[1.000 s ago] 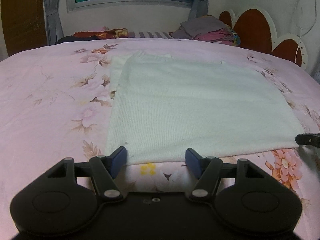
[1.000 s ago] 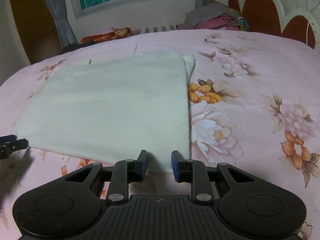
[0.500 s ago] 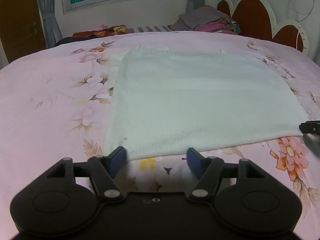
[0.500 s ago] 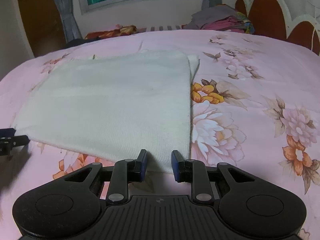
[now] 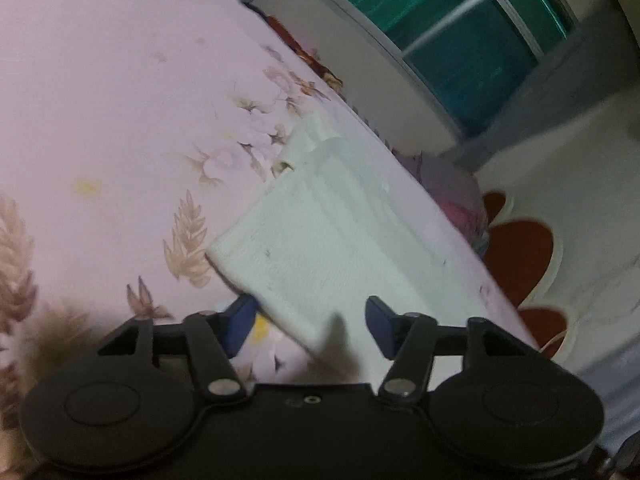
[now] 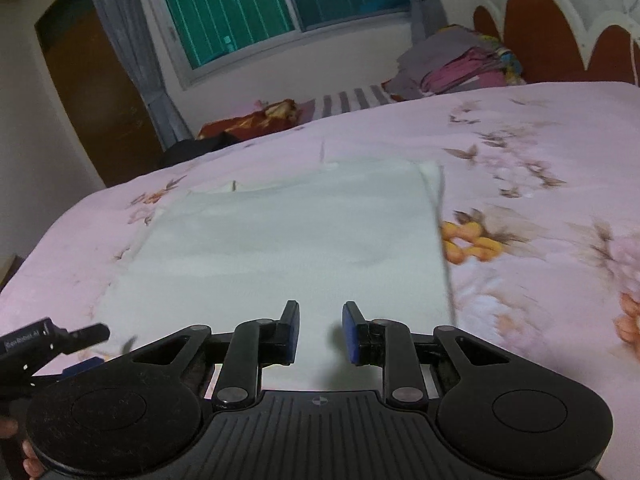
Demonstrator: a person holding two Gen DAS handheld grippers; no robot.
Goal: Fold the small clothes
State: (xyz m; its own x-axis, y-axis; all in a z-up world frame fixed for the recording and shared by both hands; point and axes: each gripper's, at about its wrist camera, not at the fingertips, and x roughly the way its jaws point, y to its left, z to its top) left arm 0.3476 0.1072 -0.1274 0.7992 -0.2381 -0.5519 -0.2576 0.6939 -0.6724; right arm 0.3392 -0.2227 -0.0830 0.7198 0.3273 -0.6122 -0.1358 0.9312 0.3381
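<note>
A white knitted cloth (image 6: pixel 304 240) lies flat on the pink flowered bedsheet (image 6: pixel 540 152). In the left wrist view the cloth (image 5: pixel 320 248) runs tilted, because that gripper is rolled. My left gripper (image 5: pixel 310 322) sits at the cloth's near left corner. Its jaws are closing with the near edge between them, and the pads stand clear of the fabric. My right gripper (image 6: pixel 320 332) hovers over the near edge, just in from the right corner. Its pads are a narrow gap apart, with flat cloth showing between them. The left gripper's fingers (image 6: pixel 86 334) reach in at the lower left.
A pile of folded clothes (image 6: pixel 460 64) sits at the head of the bed, beside the red scalloped headboard (image 6: pixel 536 28). A red patterned cloth (image 6: pixel 256 118) lies at the far edge under the window (image 6: pixel 256 8). Part of a hand (image 6: pixel 28 460) shows at the bottom left.
The left gripper has rolled sharply and closed in on the cloth's near left corner, its jaws narrower. The right gripper has risen and shifted over the cloth's near edge, its gap unchanged.
</note>
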